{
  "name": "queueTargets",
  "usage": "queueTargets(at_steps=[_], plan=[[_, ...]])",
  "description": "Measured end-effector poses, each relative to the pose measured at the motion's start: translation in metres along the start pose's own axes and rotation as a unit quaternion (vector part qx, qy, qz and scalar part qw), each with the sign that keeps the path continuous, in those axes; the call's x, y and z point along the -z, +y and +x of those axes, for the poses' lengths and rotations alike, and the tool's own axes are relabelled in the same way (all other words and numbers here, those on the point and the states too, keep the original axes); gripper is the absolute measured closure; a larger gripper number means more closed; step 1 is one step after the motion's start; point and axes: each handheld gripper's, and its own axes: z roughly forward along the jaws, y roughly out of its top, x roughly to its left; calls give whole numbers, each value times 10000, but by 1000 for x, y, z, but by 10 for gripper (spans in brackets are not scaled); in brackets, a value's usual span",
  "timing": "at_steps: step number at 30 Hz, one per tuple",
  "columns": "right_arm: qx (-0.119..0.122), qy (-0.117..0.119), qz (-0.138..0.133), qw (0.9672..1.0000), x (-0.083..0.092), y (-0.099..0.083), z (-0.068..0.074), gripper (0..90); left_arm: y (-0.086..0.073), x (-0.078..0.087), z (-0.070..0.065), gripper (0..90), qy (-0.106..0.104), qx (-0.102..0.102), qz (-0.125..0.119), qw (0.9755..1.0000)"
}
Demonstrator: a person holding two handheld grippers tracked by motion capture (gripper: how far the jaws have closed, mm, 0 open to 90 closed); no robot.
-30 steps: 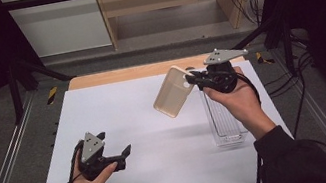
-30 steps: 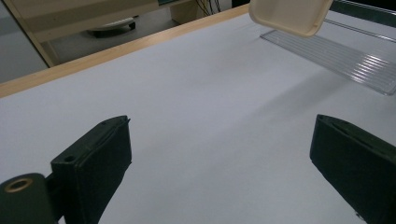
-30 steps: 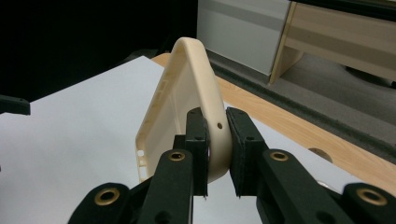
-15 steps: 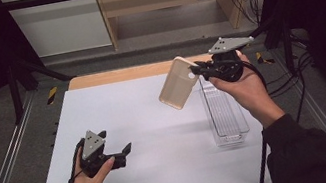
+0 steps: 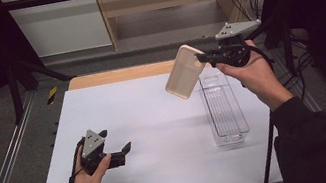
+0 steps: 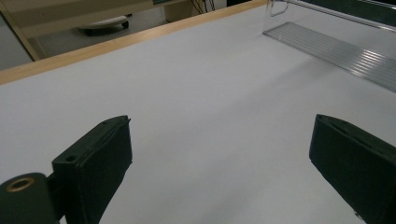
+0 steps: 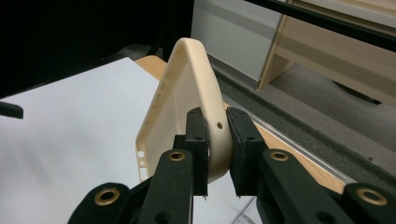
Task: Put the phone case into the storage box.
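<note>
A cream phone case [image 5: 184, 71] is held in the air by the right gripper [image 5: 201, 57], whose jaws are closed on one rounded end of it, as is seen plainly in the right gripper view [image 7: 216, 140]. In the high view the case hangs tilted at about one o'clock from the middle of the counter [image 5: 156, 123], just beyond the far end of a clear plastic tray [image 5: 225, 111] that lies at three o'clock. The tray appears to be empty, though its clear walls make this hard to confirm. The left gripper [image 5: 123, 152] is rested low on the counter at about eight o'clock, its jaws spread wide with nothing between them, as the left gripper view [image 6: 219, 154] shows.

The work is judged to be roughly midway: the case has been picked up and lifted clear, but it has not yet been set down anywhere. If the tray is its goal, what is left is to bring the case over the tray, lower it in, and release it.

Compared with a second ago, the case has been carried farther from the person, toward twelve o'clock, and raised; it then hung nearer the tray's middle. The left gripper has stayed in the same spot, equally open.
</note>
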Motion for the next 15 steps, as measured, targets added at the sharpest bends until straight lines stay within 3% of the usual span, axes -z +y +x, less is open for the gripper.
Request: queueTargets(at_steps=[11,15], plan=[[206,-100,29,9997,14,8,-19,794,-23,4,13,56,38,52,-62,10000],[213,-155,60,9996,21,7,-27,794,-30,8,19,56,102,185,-152,9997]])
